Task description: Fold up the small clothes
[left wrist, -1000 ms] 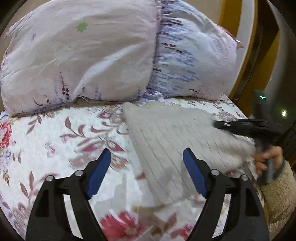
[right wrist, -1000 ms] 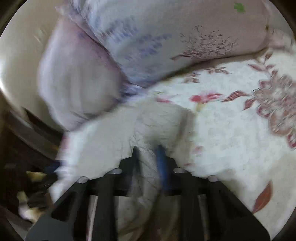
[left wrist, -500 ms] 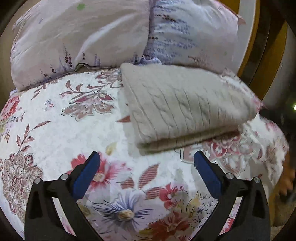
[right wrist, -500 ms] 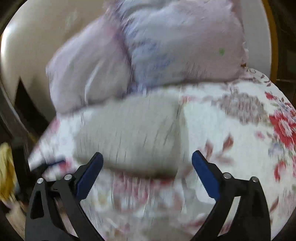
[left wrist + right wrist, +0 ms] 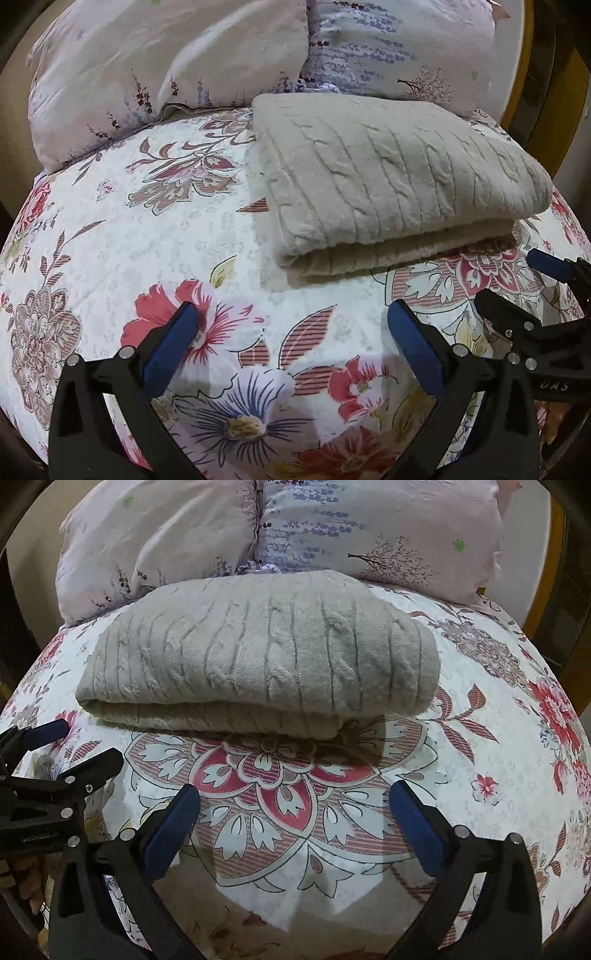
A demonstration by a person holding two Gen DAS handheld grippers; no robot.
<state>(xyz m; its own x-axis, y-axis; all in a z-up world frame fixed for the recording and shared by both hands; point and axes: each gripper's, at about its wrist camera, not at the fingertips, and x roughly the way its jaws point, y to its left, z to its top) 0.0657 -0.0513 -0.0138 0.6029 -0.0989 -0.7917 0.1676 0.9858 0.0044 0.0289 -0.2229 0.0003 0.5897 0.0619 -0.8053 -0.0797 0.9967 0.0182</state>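
A beige cable-knit garment lies folded in a neat rectangle on the floral bedspread, close to the pillows. It also shows in the right wrist view. My left gripper is open and empty, hovering over the bedspread in front of the garment's left part. My right gripper is open and empty, in front of the garment's folded edge. Each gripper appears at the edge of the other's view: the right gripper and the left gripper.
Two pale floral pillows lean behind the garment. A yellow-edged bed frame and dark gap lie at the right. The bedspread extends around the garment.
My right gripper let go of the garment and opened. Both grippers pulled back toward me, away from the folded garment, which now lies still.
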